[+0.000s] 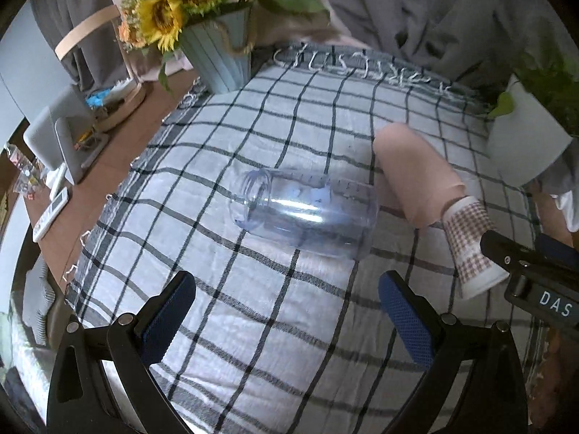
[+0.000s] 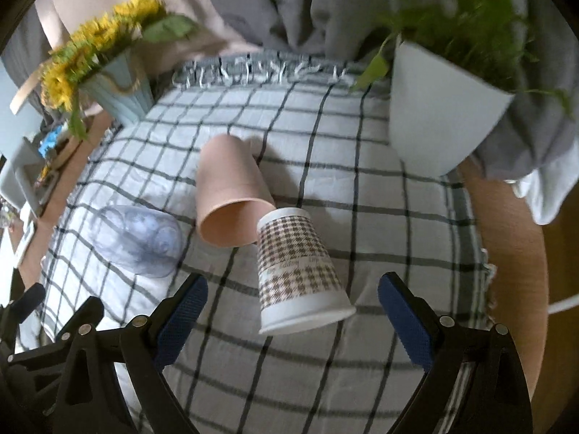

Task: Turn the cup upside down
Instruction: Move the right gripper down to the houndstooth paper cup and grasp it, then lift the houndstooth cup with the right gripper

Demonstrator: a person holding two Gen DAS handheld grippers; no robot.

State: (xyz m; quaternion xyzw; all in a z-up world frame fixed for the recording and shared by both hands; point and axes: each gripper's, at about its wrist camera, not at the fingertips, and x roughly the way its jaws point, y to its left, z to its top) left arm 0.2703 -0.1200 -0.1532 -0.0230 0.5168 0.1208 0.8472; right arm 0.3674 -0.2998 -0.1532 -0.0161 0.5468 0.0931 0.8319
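Both hand-held grippers wide, empty. Right hand-held gripper nearest: checked cup on its side at 12 o'clock between fingers, axis near-far, rim toward gripper. Pink cup touching beyond, 11 o'clock. Left hand-held gripper faces clear cup

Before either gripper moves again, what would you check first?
1. Right gripper open: ok.
2. Left gripper open, holding nothing: ok.
3. White paper cup with brown houndstooth print upside down, rim on the checked cloth: ok.
4. Plain pink paper cup upside down: not ok, on its side.
5. Clear plastic cup upside down: not ok, on its side.
6. Pink and houndstooth cups touching: cannot tell.
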